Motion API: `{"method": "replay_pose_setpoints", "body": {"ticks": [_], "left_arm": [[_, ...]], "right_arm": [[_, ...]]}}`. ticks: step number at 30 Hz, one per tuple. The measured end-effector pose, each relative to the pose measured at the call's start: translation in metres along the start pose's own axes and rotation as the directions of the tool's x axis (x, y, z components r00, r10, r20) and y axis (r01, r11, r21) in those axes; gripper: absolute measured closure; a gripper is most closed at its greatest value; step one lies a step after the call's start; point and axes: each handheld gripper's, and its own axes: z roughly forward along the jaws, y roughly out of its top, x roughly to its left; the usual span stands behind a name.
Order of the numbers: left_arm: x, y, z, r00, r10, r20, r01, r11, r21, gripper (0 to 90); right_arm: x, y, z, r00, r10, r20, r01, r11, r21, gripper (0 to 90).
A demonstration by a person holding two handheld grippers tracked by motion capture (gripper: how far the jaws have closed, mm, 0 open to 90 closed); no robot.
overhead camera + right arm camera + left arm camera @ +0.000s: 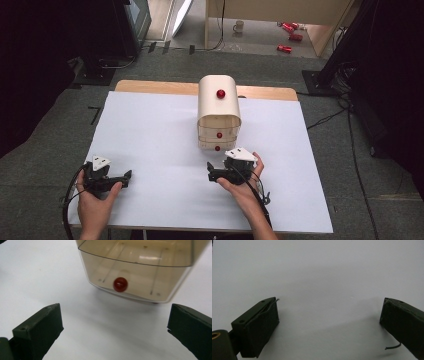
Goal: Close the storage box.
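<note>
A small cream drawer cabinet (219,112) stands at the back middle of the white table (150,130), with a red knob on top (220,93) and two more on its drawer fronts (219,135). My right gripper (220,167) (115,322) sits just in front of the cabinet, open, with nothing between its jaws. The right gripper view faces the translucent tan bottom drawer (140,267) and its red knob (120,284), a short way ahead of the jaws. My left gripper (117,177) (329,317) rests open over bare white surface at the front left.
A wooden table edge (155,87) shows behind the white sheet. On the floor beyond lie red cans (285,48) and a mug (239,26). Dark equipment stands (100,65) flank the table. Cables (325,119) run along the right floor.
</note>
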Motion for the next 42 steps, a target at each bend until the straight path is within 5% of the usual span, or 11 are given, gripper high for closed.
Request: {"method": "replay_pose_setpoints", "body": {"ticks": [17,26,42], "left_arm": [[0.000,0.000,0.000,1.0000,0.001,-0.002,-0.001,1.0000,0.000,2.0],[0.000,0.000,0.000,1.0000,0.003,-0.003,-0.003,1.0000,0.000,2.0],[0.000,0.000,0.000,1.0000,0.002,-0.004,-0.002,1.0000,-0.001,2.0]], "right_arm": [[-0.072,-0.038,-0.045,0.9913,0.057,0.119,-0.058,0.998,0.007,0.0],[-0.113,-0.065,-0.071,0.9771,0.097,0.189,-0.103,0.994,0.023,0.0],[-0.166,-0.098,-0.111,0.9494,0.144,0.279,-0.166,0.984,0.058,0.0]]}}
